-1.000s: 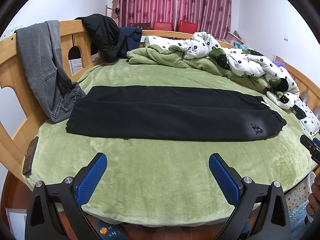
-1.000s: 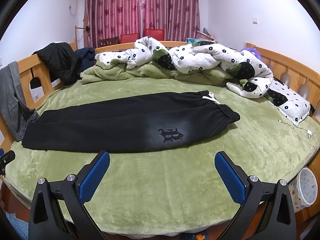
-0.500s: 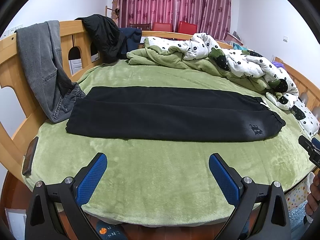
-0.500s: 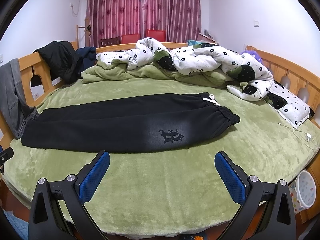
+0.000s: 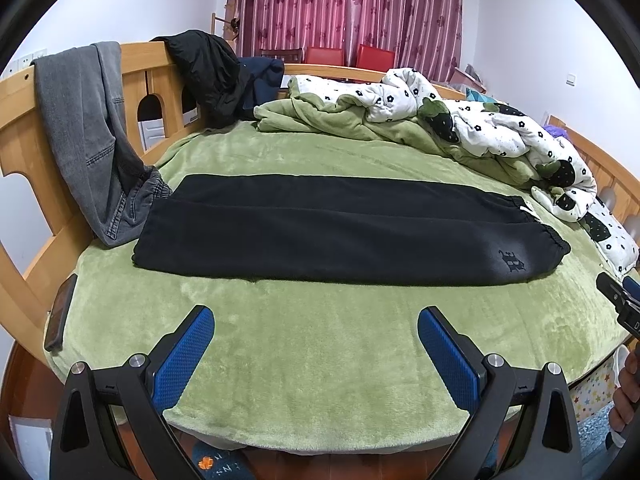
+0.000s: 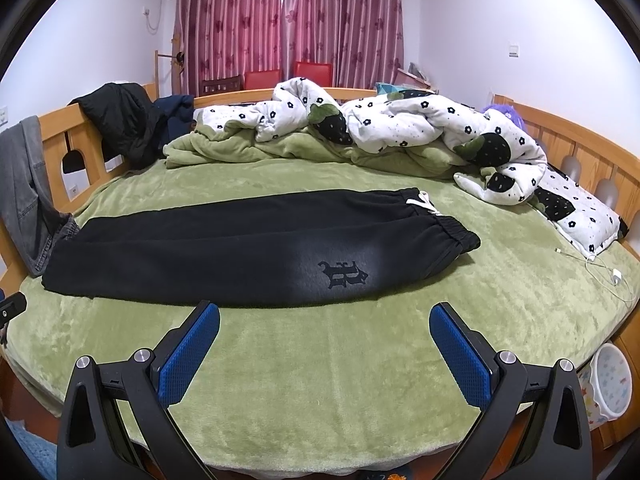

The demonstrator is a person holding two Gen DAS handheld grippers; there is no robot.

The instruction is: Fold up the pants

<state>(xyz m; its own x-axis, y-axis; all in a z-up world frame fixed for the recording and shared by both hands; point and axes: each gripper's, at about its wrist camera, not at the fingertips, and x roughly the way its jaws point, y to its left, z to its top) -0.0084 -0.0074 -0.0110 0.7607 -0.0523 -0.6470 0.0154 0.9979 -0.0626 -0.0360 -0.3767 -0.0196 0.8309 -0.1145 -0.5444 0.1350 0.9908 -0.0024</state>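
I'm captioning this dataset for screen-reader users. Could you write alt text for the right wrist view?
Black pants lie flat, legs together, on a green bed cover, waistband to the right, untouched. The open right hand-held gripper hovers in front of them; a rumpled white flowered quilt lies behind.

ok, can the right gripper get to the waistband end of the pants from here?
Probably yes. The right gripper is open, and only bare green blanket lies between it and the pants; the waistband lies flat and uncovered, ahead and to its right.
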